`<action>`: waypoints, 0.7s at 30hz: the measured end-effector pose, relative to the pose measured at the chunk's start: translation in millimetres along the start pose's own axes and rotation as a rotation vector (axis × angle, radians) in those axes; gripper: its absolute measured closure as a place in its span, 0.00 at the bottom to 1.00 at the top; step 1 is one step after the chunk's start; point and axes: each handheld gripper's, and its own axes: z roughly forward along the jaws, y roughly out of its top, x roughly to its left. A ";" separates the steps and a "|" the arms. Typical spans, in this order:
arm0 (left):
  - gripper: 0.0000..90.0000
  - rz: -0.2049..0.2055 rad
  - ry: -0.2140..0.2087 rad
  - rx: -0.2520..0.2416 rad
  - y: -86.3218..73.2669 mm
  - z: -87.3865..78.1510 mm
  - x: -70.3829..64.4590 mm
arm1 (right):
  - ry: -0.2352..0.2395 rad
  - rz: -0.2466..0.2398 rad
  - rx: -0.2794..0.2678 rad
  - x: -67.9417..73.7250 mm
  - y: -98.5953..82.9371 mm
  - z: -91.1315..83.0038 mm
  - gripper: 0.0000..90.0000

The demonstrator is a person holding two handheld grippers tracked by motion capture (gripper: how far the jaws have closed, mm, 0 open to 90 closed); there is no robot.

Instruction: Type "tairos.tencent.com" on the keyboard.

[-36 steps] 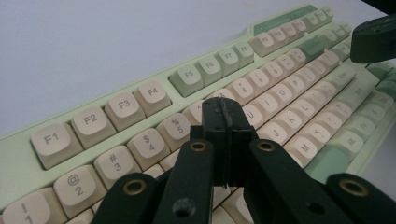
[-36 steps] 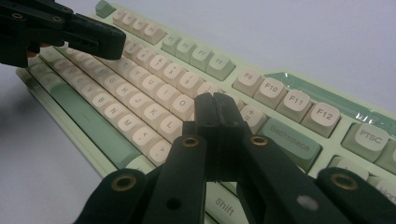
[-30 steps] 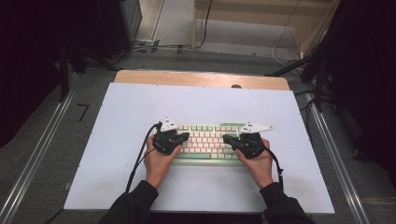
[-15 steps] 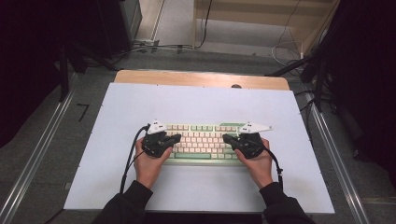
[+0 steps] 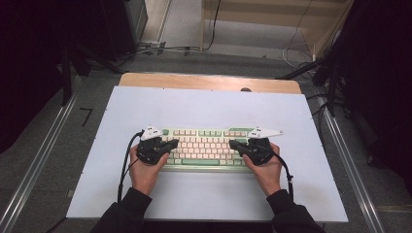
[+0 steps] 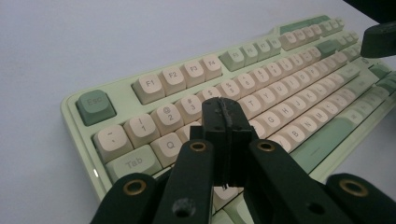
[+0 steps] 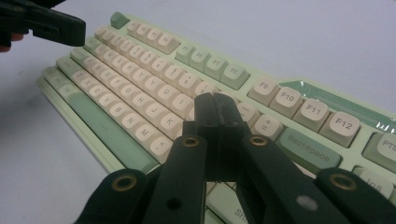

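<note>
White worktop (image 5: 204, 107) carries the green and cream keyboard (image 5: 209, 145) near its middle, in front of me. My left claw (image 5: 171, 143) hovers over the keyboard's left end with jaws pressed together, and my right claw (image 5: 234, 144), also closed and empty, is over the right end.

We see a pale blue mat (image 5: 204, 109) covering the table (image 5: 209, 81), whose wooden far edge shows bare. Beyond it, cables (image 5: 160, 48) lie on the grey floor (image 5: 48, 141), beside a light wooden cabinet (image 5: 272, 19).
</note>
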 end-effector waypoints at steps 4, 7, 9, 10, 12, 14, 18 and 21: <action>1.00 0.003 0.010 0.007 -2.0 0.5 0.3 | -0.009 0.024 -0.010 -0.9 0.7 -0.3 0.98; 1.00 0.011 0.017 0.016 -3.1 0.8 0.6 | -0.002 0.031 -0.034 -1.3 1.5 -2.3 0.98; 1.00 0.014 0.026 0.020 -3.7 0.5 0.5 | 0.006 0.034 -0.040 -1.4 1.8 -2.8 0.98; 1.00 0.016 0.029 0.023 -4.0 0.2 0.7 | 0.017 0.035 -0.039 -1.0 1.7 -2.2 0.98; 1.00 0.021 0.041 0.028 -4.9 0.2 0.7 | 0.024 0.020 -0.035 -0.5 1.4 -1.1 0.98; 1.00 0.023 0.042 0.036 -5.6 0.0 0.9 | 0.024 0.017 -0.031 0.0 1.3 -0.5 0.98; 1.00 0.030 0.052 0.050 -6.9 1.2 0.5 | 0.027 0.010 -0.020 1.3 1.0 2.0 0.98; 1.00 0.032 0.061 0.065 -7.9 2.5 2.6 | 0.027 0.007 -0.015 1.4 0.9 3.6 0.98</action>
